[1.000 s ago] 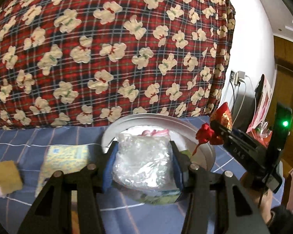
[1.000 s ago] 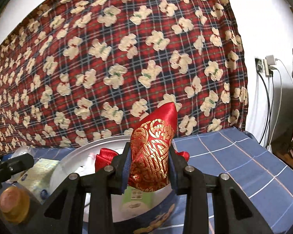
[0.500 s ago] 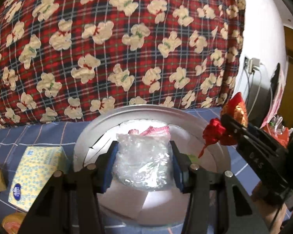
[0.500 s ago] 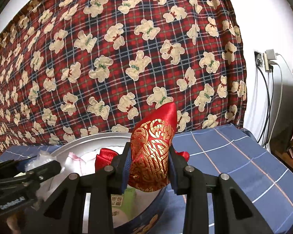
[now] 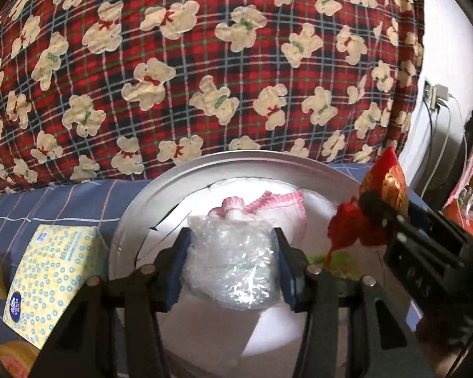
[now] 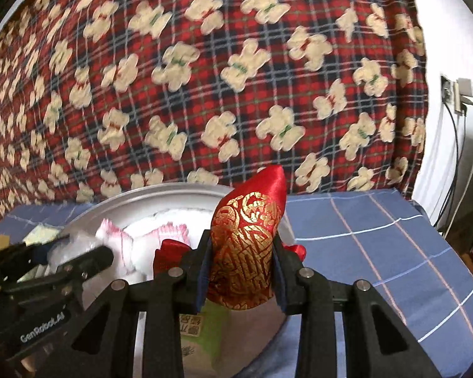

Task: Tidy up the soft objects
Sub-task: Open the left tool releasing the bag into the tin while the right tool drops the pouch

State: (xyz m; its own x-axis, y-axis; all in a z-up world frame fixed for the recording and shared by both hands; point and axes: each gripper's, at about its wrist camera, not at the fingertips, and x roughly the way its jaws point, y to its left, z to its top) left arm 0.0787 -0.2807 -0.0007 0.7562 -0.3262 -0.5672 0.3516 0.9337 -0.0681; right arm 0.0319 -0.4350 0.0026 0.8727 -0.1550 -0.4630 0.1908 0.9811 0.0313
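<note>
Both tools hover above the round tin (image 5: 135, 220) on the bed; the left tool (image 5: 231, 263) grips a clear plastic bag (image 5: 233, 267), the right tool (image 6: 241, 271) at its 3 o'clock grips a red-gold pouch (image 6: 246, 245); next, I judge, both must release inside.

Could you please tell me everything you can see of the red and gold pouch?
The red and gold pouch looks like shiny satin printed with gold scrollwork, plump below and tapering to a plain red tip pointing up. The right tongs clamp its lower sides. Red ribbon shows beside it. It hangs over the round tin, apparently touching nothing else.
</note>
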